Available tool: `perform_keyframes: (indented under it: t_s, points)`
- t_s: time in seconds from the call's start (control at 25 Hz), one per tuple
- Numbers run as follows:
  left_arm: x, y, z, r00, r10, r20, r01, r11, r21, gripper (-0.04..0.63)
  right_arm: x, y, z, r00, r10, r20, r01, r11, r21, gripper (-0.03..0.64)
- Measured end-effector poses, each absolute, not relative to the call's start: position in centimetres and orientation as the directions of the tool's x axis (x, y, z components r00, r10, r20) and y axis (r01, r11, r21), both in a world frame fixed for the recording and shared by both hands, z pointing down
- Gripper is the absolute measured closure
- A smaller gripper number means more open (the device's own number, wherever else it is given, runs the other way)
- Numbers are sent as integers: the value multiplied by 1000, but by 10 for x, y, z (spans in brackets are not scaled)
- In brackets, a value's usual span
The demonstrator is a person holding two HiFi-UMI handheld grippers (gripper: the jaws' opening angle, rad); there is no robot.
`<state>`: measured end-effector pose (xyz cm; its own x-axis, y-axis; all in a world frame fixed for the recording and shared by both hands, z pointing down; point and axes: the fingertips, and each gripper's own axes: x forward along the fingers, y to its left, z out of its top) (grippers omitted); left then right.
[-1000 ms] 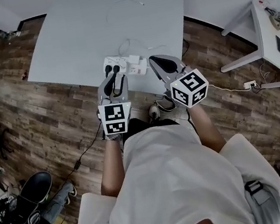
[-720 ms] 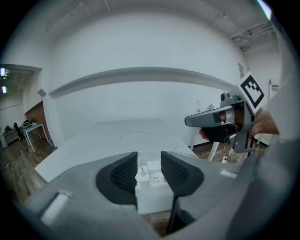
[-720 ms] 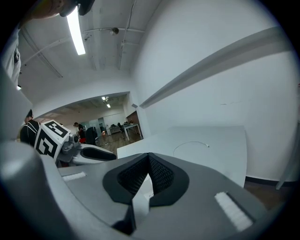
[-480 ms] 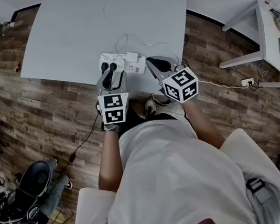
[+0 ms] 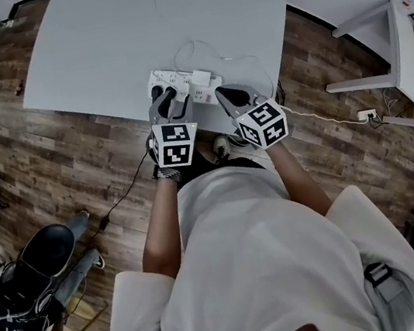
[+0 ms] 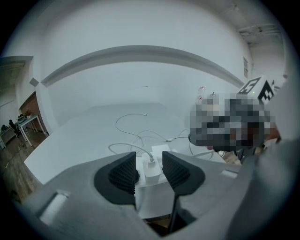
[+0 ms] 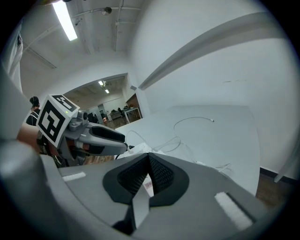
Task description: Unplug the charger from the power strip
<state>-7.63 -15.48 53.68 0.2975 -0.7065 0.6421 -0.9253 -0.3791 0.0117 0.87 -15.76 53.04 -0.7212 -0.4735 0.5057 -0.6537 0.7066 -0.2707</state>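
My left tool is released: its jaws have just been opening, and the charger stands between them, with neither pad touching it. The charger is plugged upright into the power strip, which lies at the near edge of the table.

The main risk, I think, is that the strip comes up with the charger. Nothing is pinning it down, so a tight plug would lift or drag it off that near edge. My right tool is clenched, with nothing that I can see in its jaws. It sits just beside the strip's right end and could press the strip down, but I cannot tell whether it touches it.

A second risk is the white cable leaving the charger's top. If I close too high, I would pinch the cable instead of the body. A taller white block stands just behind the charger, and a pad could snag on it.

Both forearms reach forward side by side. Both tools slant down towards the far side, left over the strip's left half.
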Motion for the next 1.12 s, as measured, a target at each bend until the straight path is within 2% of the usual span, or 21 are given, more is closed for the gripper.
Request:
perform_keyframes:
  t_s: [0.68,1.12]
  points:
    - [-63,-167,570,321,-648,691,-913,-405,44,414,5,-162,607,-663,-384,643,-679,670,-300,615]
    - [-66,-169,592,300,-613,731,-923,-380,60,414,2,-162,622,-648,-369,666,-704,624,-339,615]
